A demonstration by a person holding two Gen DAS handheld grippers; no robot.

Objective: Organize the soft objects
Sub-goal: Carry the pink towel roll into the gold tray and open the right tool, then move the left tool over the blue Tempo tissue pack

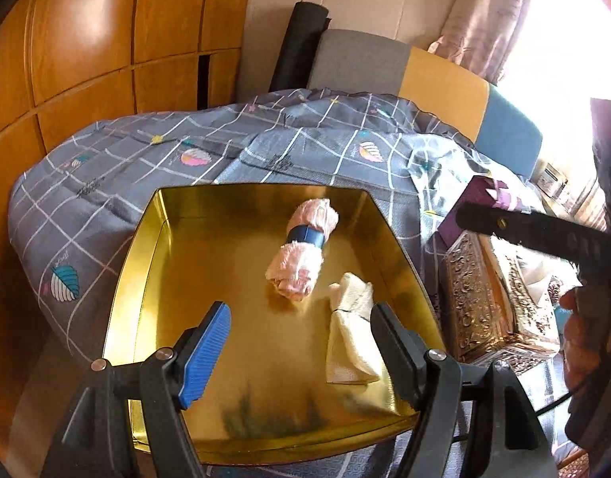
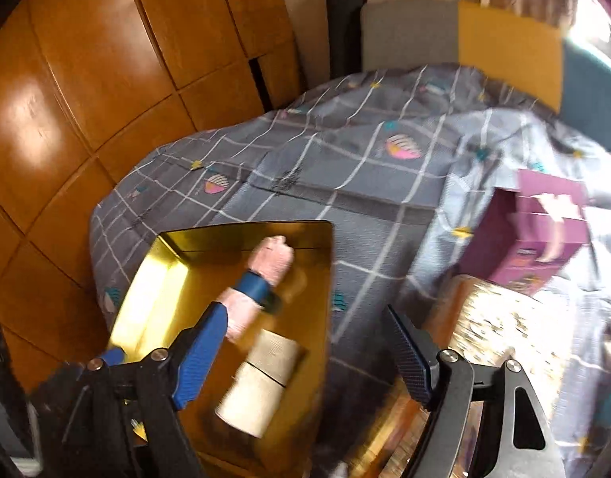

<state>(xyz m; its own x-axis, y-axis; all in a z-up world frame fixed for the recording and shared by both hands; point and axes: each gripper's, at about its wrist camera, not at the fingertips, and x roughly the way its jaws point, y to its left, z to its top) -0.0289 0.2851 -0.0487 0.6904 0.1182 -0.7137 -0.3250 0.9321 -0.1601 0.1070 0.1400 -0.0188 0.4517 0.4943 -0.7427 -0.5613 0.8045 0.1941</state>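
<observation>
Low in the gold tray (image 1: pixel 146 263), the cream cloth roll (image 1: pixel 351 334) looks light, squashy; grasp its banded middle. Both jaws released, empty.

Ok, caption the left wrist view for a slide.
Open left gripper above gold tray holding pink rolled towel and cream cloth.

Right wrist view motion-blurred; ornate box (image 2: pixel 500 342) smeared; cream cloth roll (image 2: pixel 257 386) partly behind fingers (image 2: pixel 203 358).
</observation>
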